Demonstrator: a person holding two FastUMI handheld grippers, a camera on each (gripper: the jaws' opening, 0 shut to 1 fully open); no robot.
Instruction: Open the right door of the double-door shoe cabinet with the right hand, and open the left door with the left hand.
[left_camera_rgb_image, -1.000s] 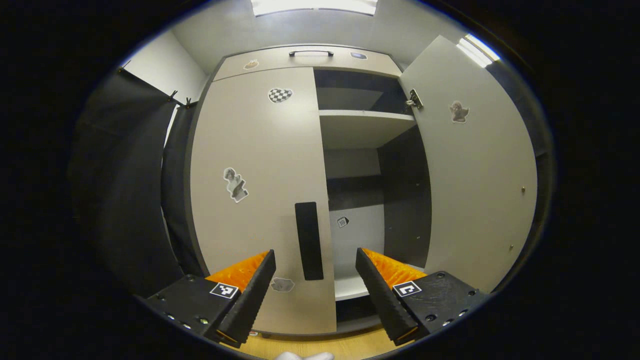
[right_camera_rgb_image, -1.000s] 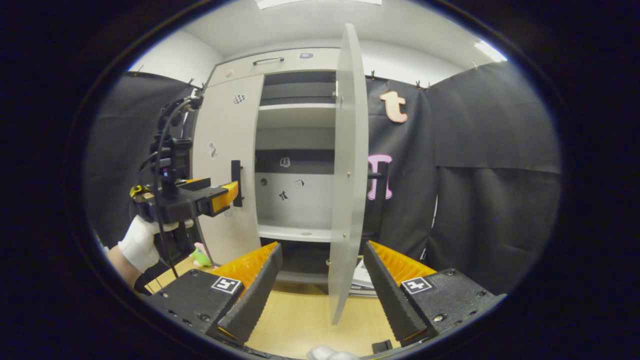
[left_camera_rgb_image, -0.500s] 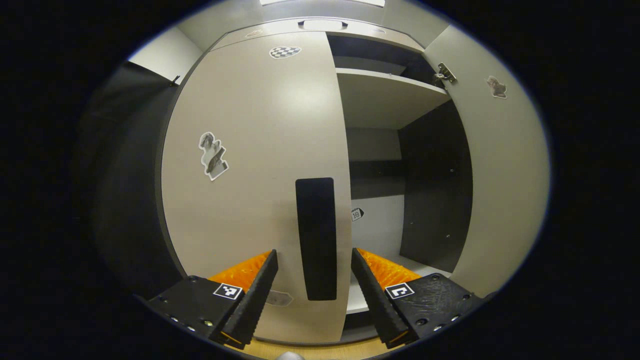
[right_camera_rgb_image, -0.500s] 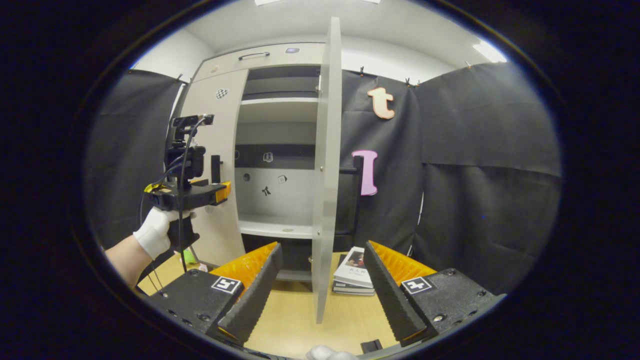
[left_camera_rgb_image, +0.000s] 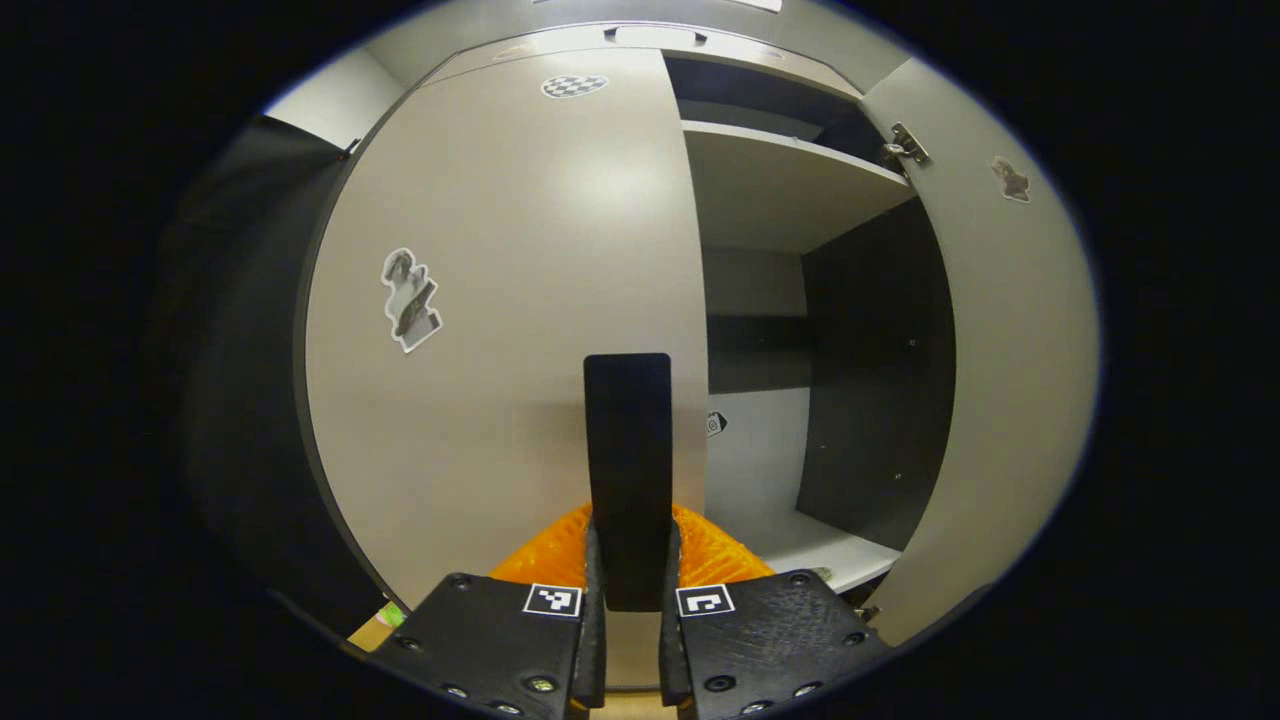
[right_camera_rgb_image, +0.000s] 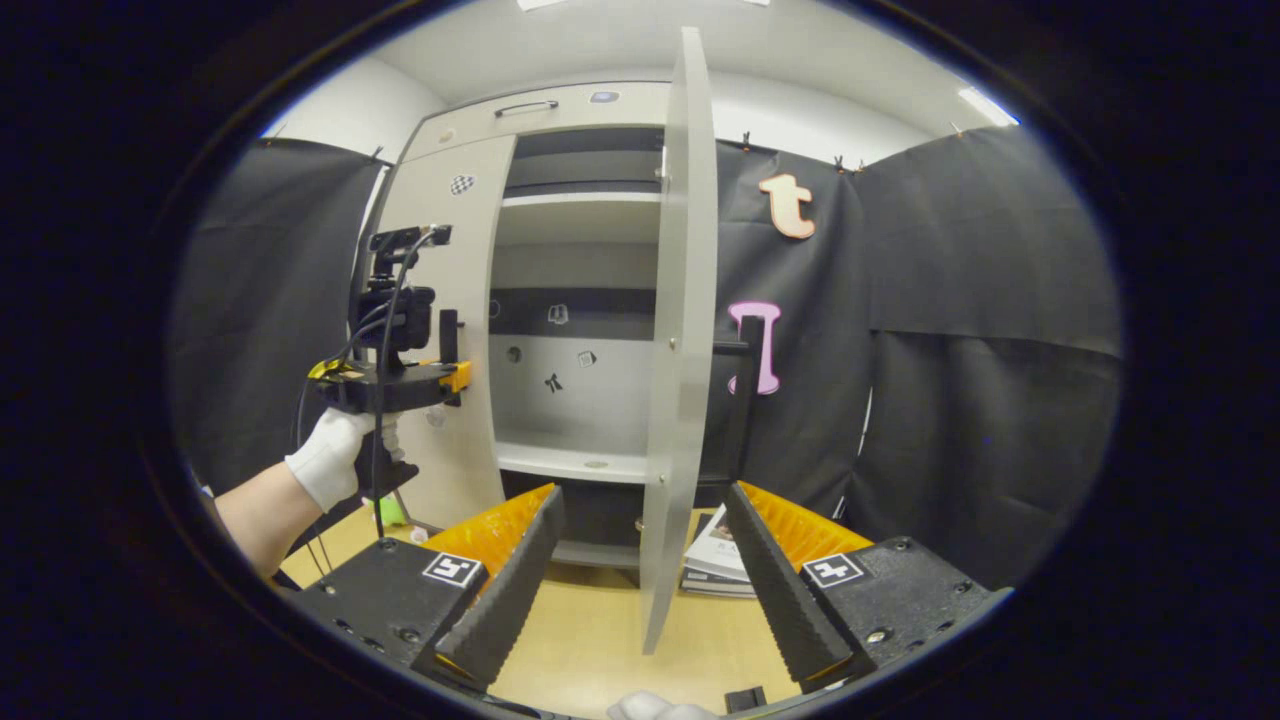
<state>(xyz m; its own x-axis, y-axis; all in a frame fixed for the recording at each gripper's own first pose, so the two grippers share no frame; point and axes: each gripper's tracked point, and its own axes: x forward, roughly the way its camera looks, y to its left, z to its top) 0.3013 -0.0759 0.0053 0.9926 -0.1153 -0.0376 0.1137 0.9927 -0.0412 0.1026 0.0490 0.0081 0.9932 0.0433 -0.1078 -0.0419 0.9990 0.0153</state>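
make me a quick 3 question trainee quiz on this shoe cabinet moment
1. True or false: the right door already stands open.
2. Multiple choice: what are the left gripper jaws closed on? A) the shelf edge B) the left door's handle C) a book
3. Short answer: what lies on the floor beside the cabinet, behind the open right door?

Key:
1. True
2. B
3. A small stack of books
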